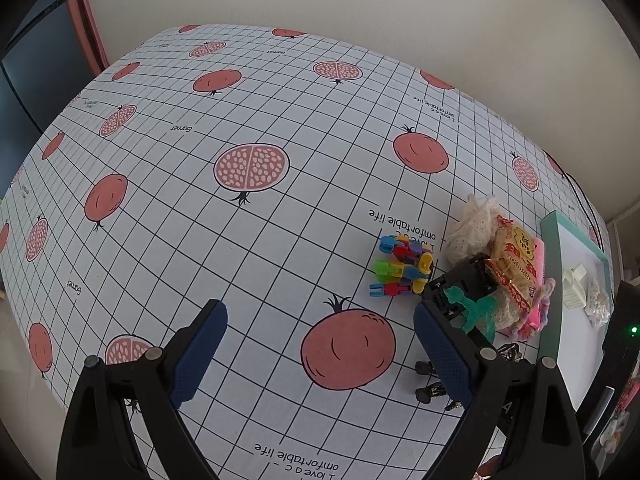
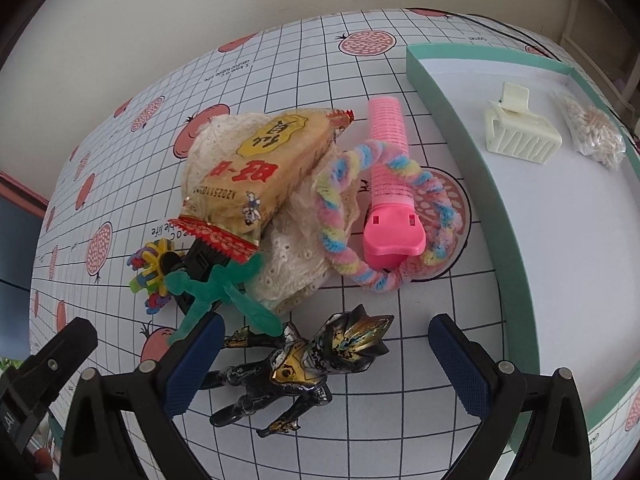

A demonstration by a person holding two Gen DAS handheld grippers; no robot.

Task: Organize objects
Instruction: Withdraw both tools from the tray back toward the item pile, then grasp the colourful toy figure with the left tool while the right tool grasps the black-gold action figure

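Toys and small items lie heaped on a tablecloth (image 2: 360, 80) printed with a grid and pomegranates, just left of a shallow mint-green box (image 2: 460, 120). Nearest the right gripper (image 2: 326, 364) is a black and gold toy figure (image 2: 304, 368), lying on its back between the spread blue pads; its long axis runs diagonally, head toward the upper right and legs toward the lower left. The right gripper is wide, with neither pad touching the figure as far as can be seen.

Beyond the figure, a pink hair roller (image 2: 390, 172) lies lengthwise away from the camera, its broad clip end nearest. A pastel fuzzy loop (image 2: 340, 216) curls around that end. Left of it, a yellow snack packet (image 2: 256, 168) rests tilted on a cream lace cloth (image 2: 296, 256), its red crimped end pointing down-left. A green pipe-cleaner shape (image 2: 224, 292) lies against a black plastic piece (image 2: 200, 264), with a colourful block toy (image 2: 154, 276) beside them.

Inside the box sit a cream hair claw clip (image 2: 520, 132) and a clear bag of cotton swabs (image 2: 592, 132), apart from each other.

The left gripper (image 1: 320, 344) hangs wide over bare tablecloth (image 1: 240, 120), holding nothing, with the heap to its right.
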